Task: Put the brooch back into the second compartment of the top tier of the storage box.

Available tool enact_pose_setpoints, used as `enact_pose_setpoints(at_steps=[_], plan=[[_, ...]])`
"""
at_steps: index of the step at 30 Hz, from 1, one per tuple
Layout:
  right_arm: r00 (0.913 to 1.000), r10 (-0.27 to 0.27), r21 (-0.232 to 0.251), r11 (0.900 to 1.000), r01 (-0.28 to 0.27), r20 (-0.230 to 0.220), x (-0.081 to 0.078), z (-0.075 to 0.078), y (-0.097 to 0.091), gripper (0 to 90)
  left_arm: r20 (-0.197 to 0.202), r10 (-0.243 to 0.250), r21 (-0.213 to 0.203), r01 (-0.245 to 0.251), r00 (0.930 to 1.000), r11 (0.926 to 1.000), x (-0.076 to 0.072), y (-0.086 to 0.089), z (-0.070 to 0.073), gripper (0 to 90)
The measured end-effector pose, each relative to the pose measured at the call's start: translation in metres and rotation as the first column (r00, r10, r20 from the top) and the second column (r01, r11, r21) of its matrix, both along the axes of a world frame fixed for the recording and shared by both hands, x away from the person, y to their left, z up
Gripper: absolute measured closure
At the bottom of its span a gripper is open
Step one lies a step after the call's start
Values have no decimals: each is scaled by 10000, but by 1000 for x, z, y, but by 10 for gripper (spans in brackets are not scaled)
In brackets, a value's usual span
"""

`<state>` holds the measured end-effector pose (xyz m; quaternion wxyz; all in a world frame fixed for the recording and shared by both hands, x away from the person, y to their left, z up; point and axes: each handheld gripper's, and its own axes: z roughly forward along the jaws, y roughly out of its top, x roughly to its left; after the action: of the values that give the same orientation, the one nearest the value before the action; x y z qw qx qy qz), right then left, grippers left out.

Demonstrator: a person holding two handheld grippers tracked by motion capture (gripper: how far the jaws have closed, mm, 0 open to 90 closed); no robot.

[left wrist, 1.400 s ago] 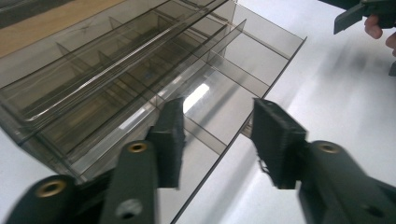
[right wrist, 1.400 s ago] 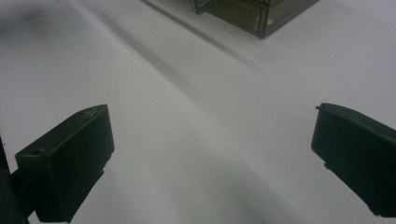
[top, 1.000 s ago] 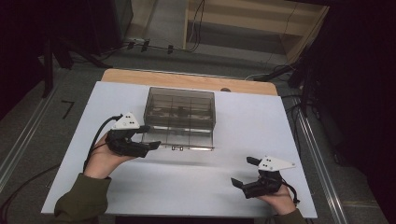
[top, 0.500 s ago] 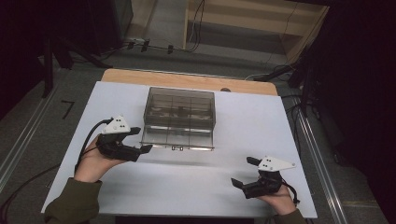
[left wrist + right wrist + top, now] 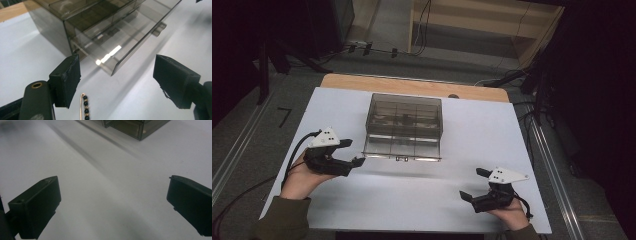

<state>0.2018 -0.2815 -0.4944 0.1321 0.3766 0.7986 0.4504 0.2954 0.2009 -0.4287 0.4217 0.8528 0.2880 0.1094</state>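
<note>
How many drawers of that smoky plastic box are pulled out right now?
1: the bottom drawer of the box, sliding toward the person, near the left gripper. Other drawers look shut.

Smoky clear drawer box (image 5: 404,117) at mid-table on the white tabletop (image 5: 472,130), bottom drawer (image 5: 402,149) pulled out toward the person. Left gripper (image 5: 353,152) just beside the drawer's left front corner, jaws apart, nothing between them. Right gripper (image 5: 474,184) well apart near the front right edge, jaws spread, empty. Wooden strip (image 5: 412,87) along the far edge.

Drawer box (image 5: 404,125) on table (image 5: 472,130), pin (image 5: 85,106) beside its left corner.
</note>
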Motion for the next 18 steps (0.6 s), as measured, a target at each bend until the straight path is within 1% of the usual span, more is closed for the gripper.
enact_pose_setpoints(at_steps=[2,7,11,14,16,18], plan=[[10000,-1,-27,10000,1,5,0,0,0,0,-35,52,112,-52,10000,9999,1,3,-3,223],[10000,0,-38,10000,0,8,0,0,0,0,-119,222,168,-220,9997,9996,4,9,-10,246],[10000,3,-49,10000,-3,12,0,0,0,0,-55,401,377,-399,9992,9985,6,13,-14,301],[10000,12,-70,10000,-11,18,0,0,0,0,-72,454,427,-451,9989,9981,8,15,-18,335],[10000,5,-53,10000,-5,16,0,0,0,0,-81,489,463,-485,9988,9977,8,15,-20,376],[10000,5,-46,10000,-5,15,0,0,0,0,-124,507,653,-498,9986,9966,9,15,-22,412]])
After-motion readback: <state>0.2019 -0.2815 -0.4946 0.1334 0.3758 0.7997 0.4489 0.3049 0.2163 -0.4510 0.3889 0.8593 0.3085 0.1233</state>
